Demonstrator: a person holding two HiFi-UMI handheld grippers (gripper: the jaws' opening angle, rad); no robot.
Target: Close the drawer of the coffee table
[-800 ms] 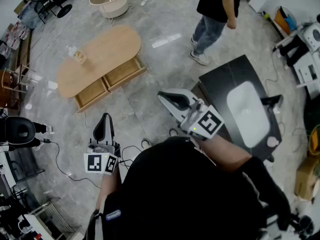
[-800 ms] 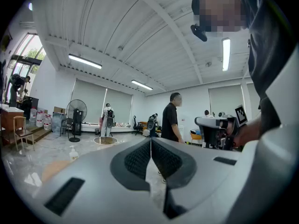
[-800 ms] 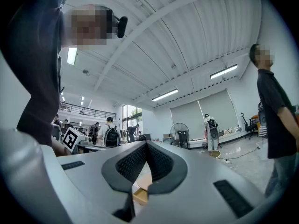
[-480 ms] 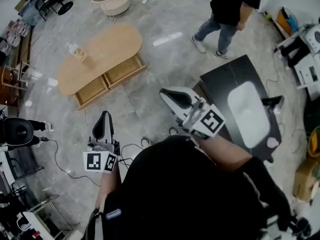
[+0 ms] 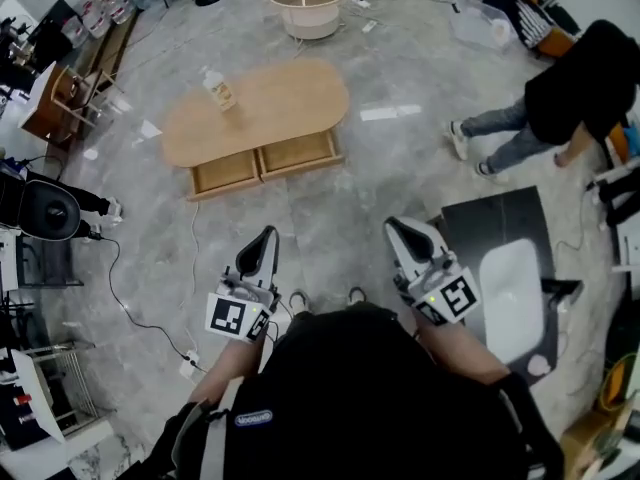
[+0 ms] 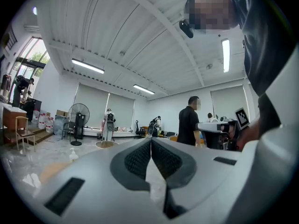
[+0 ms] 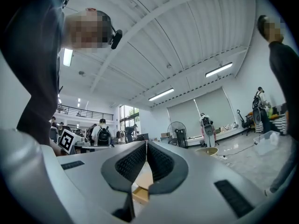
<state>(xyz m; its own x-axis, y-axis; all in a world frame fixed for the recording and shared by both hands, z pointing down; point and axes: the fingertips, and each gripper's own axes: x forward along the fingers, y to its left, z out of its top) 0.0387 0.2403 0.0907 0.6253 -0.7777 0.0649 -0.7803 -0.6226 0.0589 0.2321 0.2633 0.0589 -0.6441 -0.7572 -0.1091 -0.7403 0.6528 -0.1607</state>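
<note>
The oval wooden coffee table (image 5: 270, 103) stands ahead of me on the grey floor, with a small bottle (image 5: 220, 90) on its top. Two drawers stand pulled out on its near side, a left one (image 5: 226, 174) and a right one (image 5: 298, 154). My left gripper (image 5: 266, 238) and right gripper (image 5: 394, 228) hover side by side well short of the table, both pointing toward it. Both are shut with nothing between the pads. The left gripper view shows closed jaws (image 6: 151, 140) with the bottle (image 6: 71, 154) far off. The right gripper view shows closed jaws (image 7: 145, 144) with the table's wood (image 7: 142, 185) behind them.
A person (image 5: 565, 108) walks at the right. To my right stands a black cabinet (image 5: 470, 223) with a white basin. A round white stand (image 5: 308, 3) sits beyond the table. On the left are an office chair (image 5: 40, 208) and floor cables (image 5: 130, 308).
The head view has swung so the table now lies straight ahead. Both grippers have come level, pointing at it, still shut. The person has walked off to the right.
</note>
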